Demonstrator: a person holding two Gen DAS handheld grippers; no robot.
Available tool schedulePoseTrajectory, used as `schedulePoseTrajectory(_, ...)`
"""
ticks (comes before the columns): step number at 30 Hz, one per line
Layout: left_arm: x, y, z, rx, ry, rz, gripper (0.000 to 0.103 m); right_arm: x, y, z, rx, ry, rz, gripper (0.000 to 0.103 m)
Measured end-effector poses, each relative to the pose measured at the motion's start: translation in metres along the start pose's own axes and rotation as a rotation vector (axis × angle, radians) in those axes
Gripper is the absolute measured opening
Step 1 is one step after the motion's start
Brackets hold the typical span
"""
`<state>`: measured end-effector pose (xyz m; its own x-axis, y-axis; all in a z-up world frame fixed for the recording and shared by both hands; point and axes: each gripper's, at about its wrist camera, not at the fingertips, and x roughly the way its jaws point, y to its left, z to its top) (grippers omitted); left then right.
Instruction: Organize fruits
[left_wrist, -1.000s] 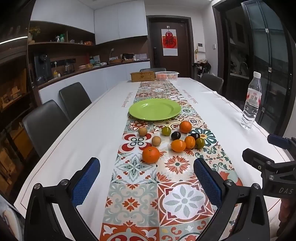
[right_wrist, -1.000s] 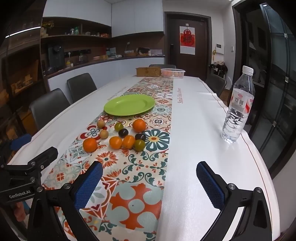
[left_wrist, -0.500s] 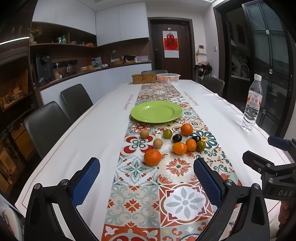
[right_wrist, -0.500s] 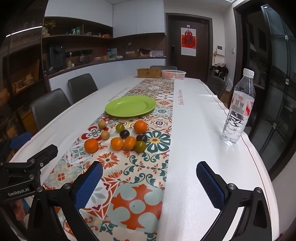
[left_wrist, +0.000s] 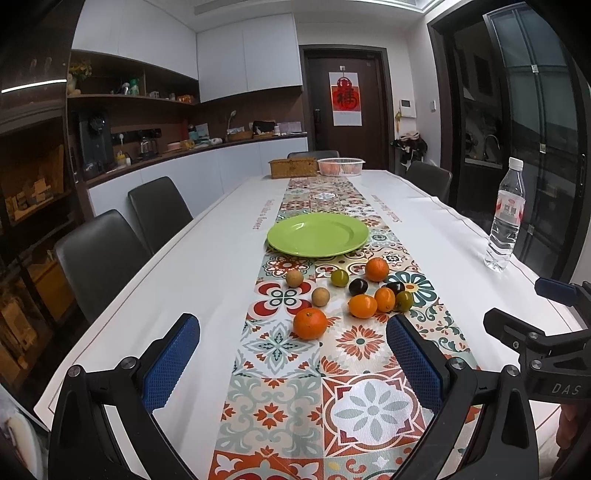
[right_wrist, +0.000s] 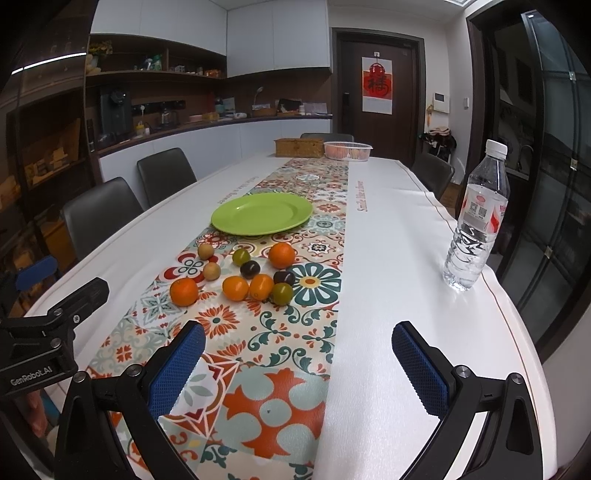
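Note:
Several small fruits lie loose on the patterned runner (left_wrist: 280, 354): a near orange (left_wrist: 310, 324) (right_wrist: 184, 291), a far orange (left_wrist: 377, 269) (right_wrist: 282, 255), two tan round fruits (left_wrist: 294, 278), dark plums (left_wrist: 358, 286) and green ones (left_wrist: 339, 278). An empty green plate (left_wrist: 318, 235) (right_wrist: 262, 213) sits behind them. My left gripper (left_wrist: 291, 362) is open and empty, short of the near orange. My right gripper (right_wrist: 297, 363) is open and empty, nearer than the fruits and to their right.
A water bottle (right_wrist: 476, 218) (left_wrist: 506, 221) stands near the table's right edge. A wicker box (left_wrist: 293, 168) and a white basket (left_wrist: 340, 166) sit at the far end. Dark chairs (left_wrist: 99, 258) line the left side. Each gripper shows in the other's view (left_wrist: 546, 354) (right_wrist: 48, 332).
Both views have tilted up slightly, so the fruits and plate sit lower in frame. Nothing on the table has moved. Both grippers stay open.

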<state>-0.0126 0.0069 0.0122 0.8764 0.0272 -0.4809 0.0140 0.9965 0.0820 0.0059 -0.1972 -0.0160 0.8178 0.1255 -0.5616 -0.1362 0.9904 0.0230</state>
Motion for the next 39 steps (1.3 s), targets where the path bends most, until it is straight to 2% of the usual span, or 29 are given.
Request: schedulePoseTrajectory(39, -0.008, 0.001, 0.002, 0.005, -0.026, 0.002, 0.103, -0.010, 0.002, 0.008, -0.008, -0.017, 0.002, 0.102)
